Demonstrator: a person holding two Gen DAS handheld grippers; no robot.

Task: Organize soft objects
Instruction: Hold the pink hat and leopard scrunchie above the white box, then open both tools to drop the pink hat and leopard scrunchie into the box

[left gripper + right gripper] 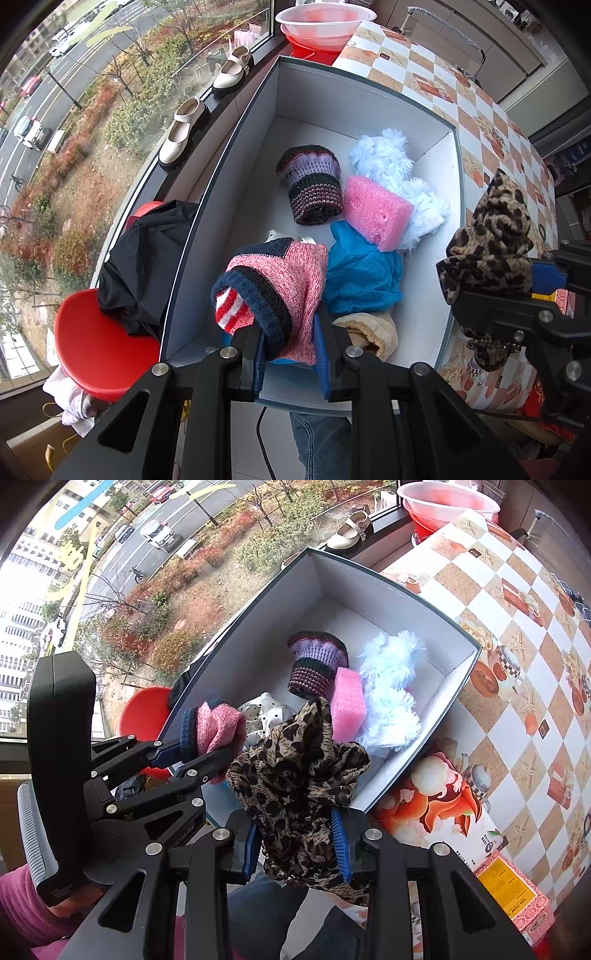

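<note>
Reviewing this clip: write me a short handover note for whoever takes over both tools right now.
Left tool: shut on the pink knit sock, held over the near end of the box.
Right tool: shut on the leopard scarf, at the box's near right rim, not yet dropped.
Already in the box: striped knit hat, pink sponge, white fluffy piece, blue cloth, beige cloth.
Left to do: release sock and scarf into the box. A black garment lies outside on the red bowl; it may belong too.

I see my right gripper (297,843) clamping the leopard-print cloth (295,775) at lower centre, the box (424,716) above it, my left gripper (199,751) pinching a pink knit (218,727).
</note>
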